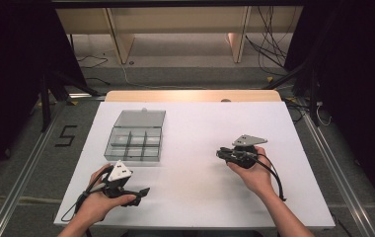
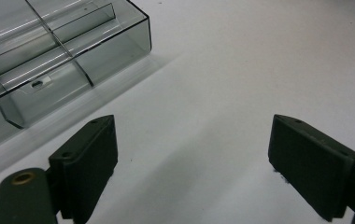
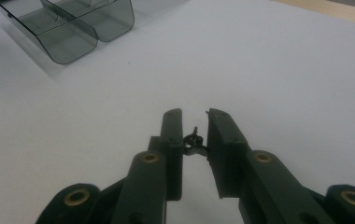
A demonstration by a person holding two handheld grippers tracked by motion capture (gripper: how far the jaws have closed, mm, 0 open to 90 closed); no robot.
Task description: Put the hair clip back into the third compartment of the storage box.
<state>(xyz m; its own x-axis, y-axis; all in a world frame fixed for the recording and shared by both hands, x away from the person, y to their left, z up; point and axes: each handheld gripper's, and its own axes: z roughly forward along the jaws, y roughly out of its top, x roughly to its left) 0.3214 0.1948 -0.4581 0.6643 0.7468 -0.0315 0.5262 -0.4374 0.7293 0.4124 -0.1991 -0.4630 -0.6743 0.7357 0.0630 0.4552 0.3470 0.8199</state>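
A clear grey compartment box stands on the left half of the white table, its lid folded back. The box's dividers and rounded corner show in both gripper views. My left gripper rests near the front edge, just in front of the box. It is open, with bare table between its pads. My right gripper lies right of centre, pointing left towards the box. It is shut on a small dark metal part, pinched between its pads; the part looks like a tiny screw.
A wooden strip runs along the table's far edge. Beyond it are shelving legs and loose cables on the floor. White table surface stretches between the box and the right gripper.
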